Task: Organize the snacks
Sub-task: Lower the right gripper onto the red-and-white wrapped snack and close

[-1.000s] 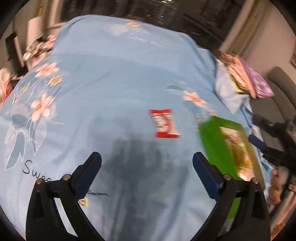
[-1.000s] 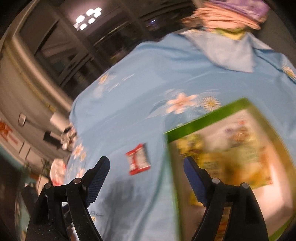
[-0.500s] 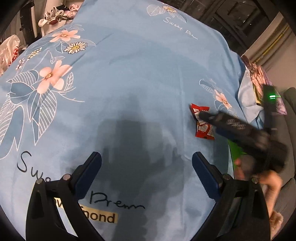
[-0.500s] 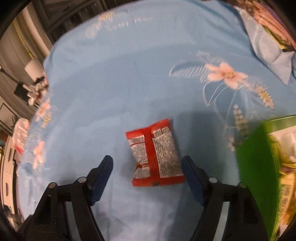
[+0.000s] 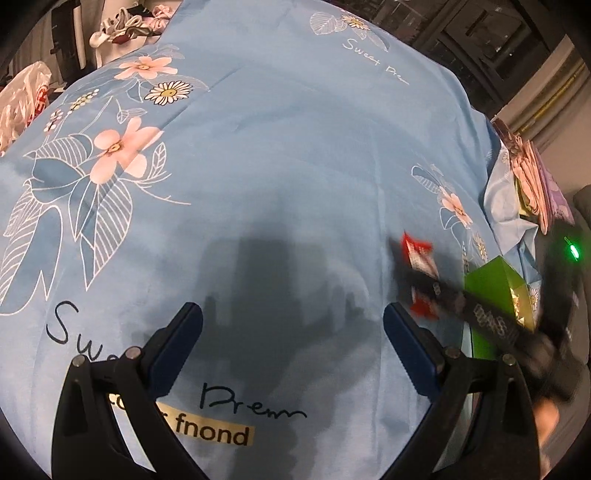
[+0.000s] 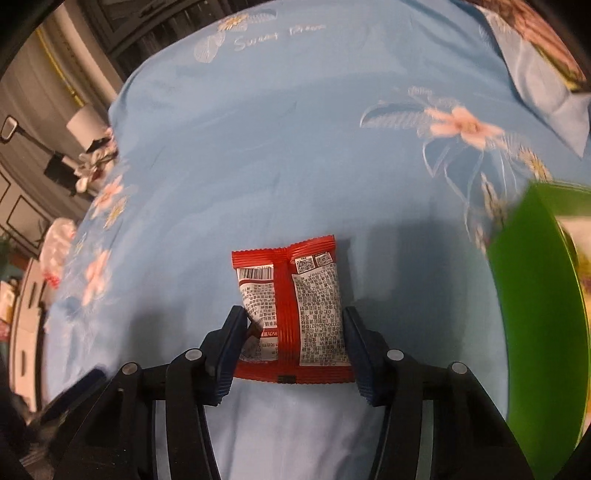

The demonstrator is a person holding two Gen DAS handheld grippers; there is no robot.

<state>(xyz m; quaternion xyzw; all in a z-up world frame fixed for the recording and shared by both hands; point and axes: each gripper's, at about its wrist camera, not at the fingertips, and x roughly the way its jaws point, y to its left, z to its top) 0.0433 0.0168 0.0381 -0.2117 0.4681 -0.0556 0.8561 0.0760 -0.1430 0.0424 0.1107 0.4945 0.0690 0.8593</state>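
A red and white snack packet [image 6: 291, 310] lies back side up on the light blue flowered cloth [image 6: 295, 155]. My right gripper [image 6: 293, 317] is down around it, its two blue fingers pressing on the packet's left and right edges. In the left wrist view the packet [image 5: 419, 258] shows at the right, partly hidden by the blurred right gripper. A green box [image 6: 539, 314] holding snacks stands just right of the packet; it also shows in the left wrist view [image 5: 495, 280]. My left gripper [image 5: 291, 325] is open and empty above bare cloth.
A folded pile of pink and purple cloth [image 5: 532, 184] lies at the far right edge. Bags and clutter [image 5: 122, 26] sit beyond the far left edge. A lamp and furniture [image 6: 74, 140] stand off the left side.
My right gripper has moved left from the green box, come down over the red packet and narrowed onto its sides. The left gripper has stayed open and drifted slightly.
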